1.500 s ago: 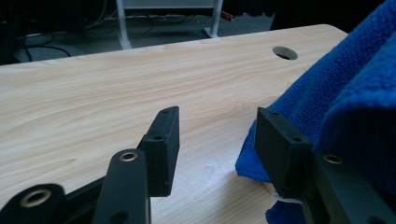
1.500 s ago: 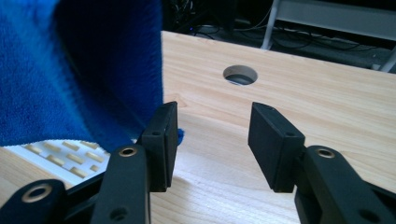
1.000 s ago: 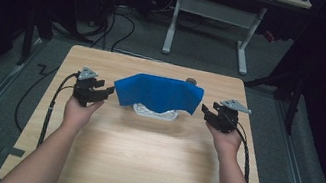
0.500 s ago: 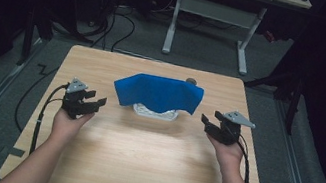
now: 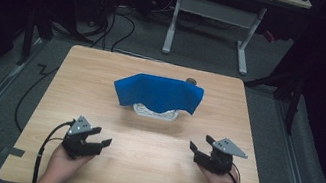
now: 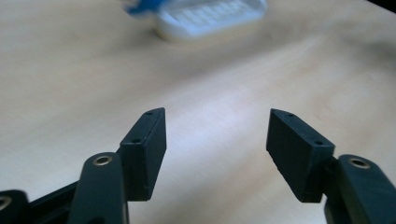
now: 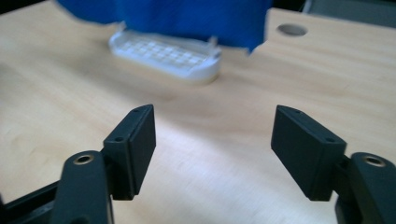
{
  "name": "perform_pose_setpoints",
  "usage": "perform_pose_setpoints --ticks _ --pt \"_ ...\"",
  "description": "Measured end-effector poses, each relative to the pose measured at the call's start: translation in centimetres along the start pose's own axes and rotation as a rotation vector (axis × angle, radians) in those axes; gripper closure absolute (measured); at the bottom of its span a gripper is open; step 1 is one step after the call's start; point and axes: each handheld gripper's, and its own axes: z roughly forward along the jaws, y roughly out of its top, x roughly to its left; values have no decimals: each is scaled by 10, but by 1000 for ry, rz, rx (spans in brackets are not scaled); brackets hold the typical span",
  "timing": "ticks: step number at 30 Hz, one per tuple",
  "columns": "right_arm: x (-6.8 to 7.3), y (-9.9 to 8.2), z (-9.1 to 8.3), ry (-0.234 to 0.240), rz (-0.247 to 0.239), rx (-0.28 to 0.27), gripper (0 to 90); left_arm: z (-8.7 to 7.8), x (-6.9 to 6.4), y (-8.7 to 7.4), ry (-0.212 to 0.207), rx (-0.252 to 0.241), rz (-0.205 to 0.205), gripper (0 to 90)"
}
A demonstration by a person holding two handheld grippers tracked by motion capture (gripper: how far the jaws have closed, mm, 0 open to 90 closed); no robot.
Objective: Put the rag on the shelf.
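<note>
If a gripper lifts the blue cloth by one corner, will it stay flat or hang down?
The blue cloth would probably hang limp: it already sags over the white slotted plastic basket, with its edges drooping past the rim. It looks thin, so likely light. Pulling it sideways might drag or tip the small basket beneath it.

Both grippers are chunky black units. The left gripper (image 5: 102,143) and the right gripper (image 5: 194,150) each wear a flat grey three-cornered plate on top, with small dark holes dotted across the plate. A black cable (image 5: 46,144) loops out of the left gripper, and a thinner one trails behind the right gripper. Seen from each gripper's own camera, the fingers (image 6: 145,144) are matte black rectangular blocks with slanted tips, two small screw holes per block, fixed to rounded black arms with a brass-coloured rivet on each arm. The person's forearms are bare, no sleeves.
</note>
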Motion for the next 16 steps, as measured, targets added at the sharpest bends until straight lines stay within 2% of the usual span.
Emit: perform_pose_setpoints --ticks 2,5,6,7,8,10,12,16 --pt "12 -12 -5 -2 -23 10 296 -1 -15 -12 -5 23 22 381" --pt "24 -30 -12 3 -33 29 295 1 -39 -23 6 76 100 354" --pt "29 -36 -14 14 -36 50 291 4 -46 -25 4 71 87 351" --pt "31 -38 -14 23 -47 63 288 6 -47 -25 15 102 149 346" --pt "34 -40 -14 26 -62 69 288 9 -50 -24 21 113 176 338" --pt "36 -42 -11 24 -84 81 285 13 -50 -23 15 121 173 333" --pt "34 -41 -8 21 -82 91 286 15 -47 -22 1 120 146 335" --pt "28 -42 -7 35 -44 77 281 15 -44 -23 6 125 135 337"
